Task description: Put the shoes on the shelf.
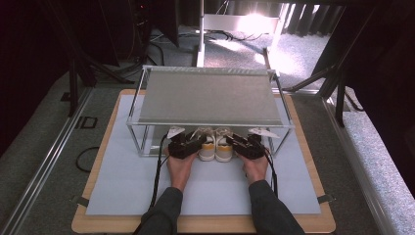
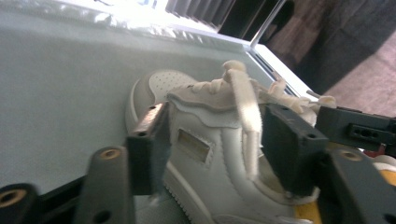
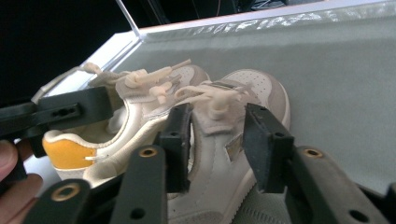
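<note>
A pair of white sneakers with yellow heels stands side by side on the mat under a metal rack. In the high view my left gripper [image 1: 195,142] is at the left shoe [image 1: 207,150] and my right gripper [image 1: 234,142] at the right shoe [image 1: 224,151]. In the left gripper view the jaws of my left gripper [image 2: 215,135] press both sides of the left shoe [image 2: 161,83] at its laced upper. In the right gripper view my right gripper [image 3: 217,135] clamps the right shoe [image 3: 256,86] at its tongue. The left shoe [image 3: 135,112] lies beside it.
The rack's grey shelf [image 1: 208,95] sits low over the shoes, with frame posts at each corner. A pale blue mat [image 1: 122,181] covers the wooden table [image 1: 205,225]. A hand [image 3: 14,186] and the left gripper's jaw [image 3: 70,112] are close at the left of the right gripper view.
</note>
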